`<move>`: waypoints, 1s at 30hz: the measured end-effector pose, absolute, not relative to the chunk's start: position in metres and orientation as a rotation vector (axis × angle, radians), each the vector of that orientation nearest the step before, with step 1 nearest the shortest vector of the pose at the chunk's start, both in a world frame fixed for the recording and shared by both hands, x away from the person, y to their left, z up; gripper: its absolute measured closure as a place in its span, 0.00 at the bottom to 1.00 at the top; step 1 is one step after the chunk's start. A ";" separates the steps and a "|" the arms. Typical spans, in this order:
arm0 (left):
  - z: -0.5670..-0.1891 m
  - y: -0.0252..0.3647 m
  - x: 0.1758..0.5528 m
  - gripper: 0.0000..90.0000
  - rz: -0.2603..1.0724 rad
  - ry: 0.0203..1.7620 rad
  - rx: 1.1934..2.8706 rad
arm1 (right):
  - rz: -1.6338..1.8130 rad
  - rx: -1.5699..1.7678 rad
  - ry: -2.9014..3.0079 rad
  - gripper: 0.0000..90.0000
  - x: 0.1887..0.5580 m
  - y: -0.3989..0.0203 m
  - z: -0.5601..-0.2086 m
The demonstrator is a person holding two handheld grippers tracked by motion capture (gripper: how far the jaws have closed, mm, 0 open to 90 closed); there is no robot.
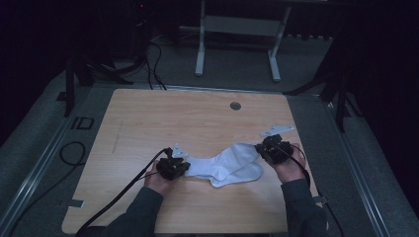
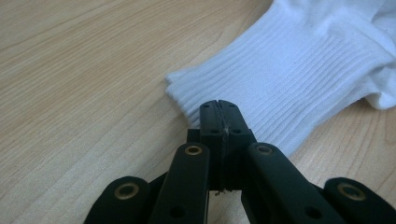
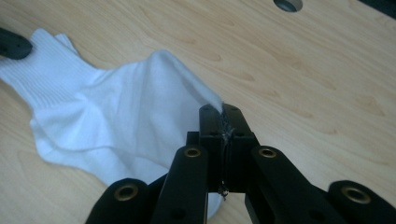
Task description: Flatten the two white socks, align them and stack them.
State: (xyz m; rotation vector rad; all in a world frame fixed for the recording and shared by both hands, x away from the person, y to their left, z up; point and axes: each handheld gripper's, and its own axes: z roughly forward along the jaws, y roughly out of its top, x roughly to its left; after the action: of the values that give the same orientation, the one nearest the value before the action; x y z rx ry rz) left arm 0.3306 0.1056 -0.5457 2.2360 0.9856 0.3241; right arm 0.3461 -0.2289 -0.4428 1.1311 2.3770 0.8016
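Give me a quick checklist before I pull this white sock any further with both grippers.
1. Left gripper jaws shut on the ribbed cuff of the sock: ok.
2. Right gripper jaws shut on the toe end: ok.
3. Sock flat and smooth: not ok, middle bunched and folded.
4. Table free of things around the sock: ok.
5. Cables off the sock: ok.
6. One sock or two stacked: cannot tell.

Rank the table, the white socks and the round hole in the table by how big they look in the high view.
1. table
2. white socks
3. round hole, plainly the smallest
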 end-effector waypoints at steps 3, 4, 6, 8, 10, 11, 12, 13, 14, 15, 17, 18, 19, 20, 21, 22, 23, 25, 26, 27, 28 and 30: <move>-0.545 0.106 0.330 1.00 0.324 0.988 2.238 | 0.786 1.159 2.375 0.98 0.343 -0.233 -0.445; -0.545 0.105 0.330 1.00 0.323 0.989 2.236 | 0.781 1.162 2.377 0.98 0.342 -0.234 -0.447; -0.546 0.106 0.330 1.00 0.325 0.988 2.236 | 0.752 1.195 2.385 0.98 0.343 -0.237 -0.454; -0.546 0.106 0.330 1.00 0.326 0.988 2.236 | 0.735 1.218 2.396 0.98 0.344 -0.238 -0.462; -0.546 0.106 0.331 1.00 0.326 0.988 2.235 | 0.703 1.254 2.432 0.98 0.345 -0.240 -0.483; -0.546 0.106 0.331 1.00 0.326 0.988 2.235 | 0.690 1.265 2.439 0.98 0.345 -0.241 -0.488; -0.545 0.106 0.331 1.00 0.326 0.985 2.240 | 0.690 1.265 2.439 0.98 0.345 -0.241 -0.488; -0.545 0.106 0.331 1.00 0.326 0.984 2.240 | 0.676 1.282 2.444 0.98 0.344 -0.242 -0.497; -0.546 0.106 0.331 1.00 0.326 0.983 2.240 | 0.664 1.315 2.461 0.98 0.344 -0.244 -0.508; -0.546 0.106 0.331 1.00 0.326 0.983 2.240 | 0.664 1.315 2.461 0.98 0.344 -0.244 -0.508; -0.546 0.106 0.331 1.00 0.327 0.984 2.238 | 0.646 1.328 2.475 0.97 0.344 -0.246 -0.515; -0.546 0.106 0.331 1.00 0.327 0.984 2.238 | 0.643 1.335 2.480 0.89 0.344 -0.247 -0.519; -0.546 0.106 0.331 1.00 0.327 0.984 2.238 | 0.643 1.335 2.480 0.89 0.344 -0.247 -0.519; -0.546 0.106 0.331 1.00 0.327 0.985 2.238 | 0.672 1.320 2.459 0.82 0.343 -0.248 -0.516; -0.546 0.106 0.331 1.00 0.327 0.985 2.238 | 0.672 1.320 2.459 0.82 0.343 -0.248 -0.516; -0.546 0.106 0.331 1.00 0.328 0.984 2.236 | 0.722 1.293 2.424 0.78 0.340 -0.249 -0.506; -0.546 0.106 0.331 1.00 0.328 0.984 2.236 | 0.722 1.293 2.424 0.78 0.340 -0.249 -0.506; -0.546 0.106 0.331 1.00 0.327 0.987 2.231 | 0.766 1.249 2.404 0.76 0.335 -0.246 -0.495; -0.546 0.106 0.331 1.00 0.327 0.987 2.232 | 0.793 1.228 2.410 0.76 0.332 -0.243 -0.491; -0.546 0.106 0.331 1.00 0.329 0.986 2.232 | 0.816 1.207 2.419 0.76 0.330 -0.240 -0.489; -0.546 0.106 0.331 1.00 0.329 0.986 2.232 | 0.816 1.207 2.419 0.76 0.330 -0.240 -0.489; -0.546 0.106 0.331 1.00 0.331 0.986 2.232 | 0.894 1.135 2.473 0.81 0.319 -0.222 -0.490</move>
State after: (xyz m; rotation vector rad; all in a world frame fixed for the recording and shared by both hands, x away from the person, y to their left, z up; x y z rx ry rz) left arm 0.3308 0.1062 -0.5461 2.2316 0.9856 0.3306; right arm 0.3186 -0.2220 -0.4897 1.1346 2.4728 0.8940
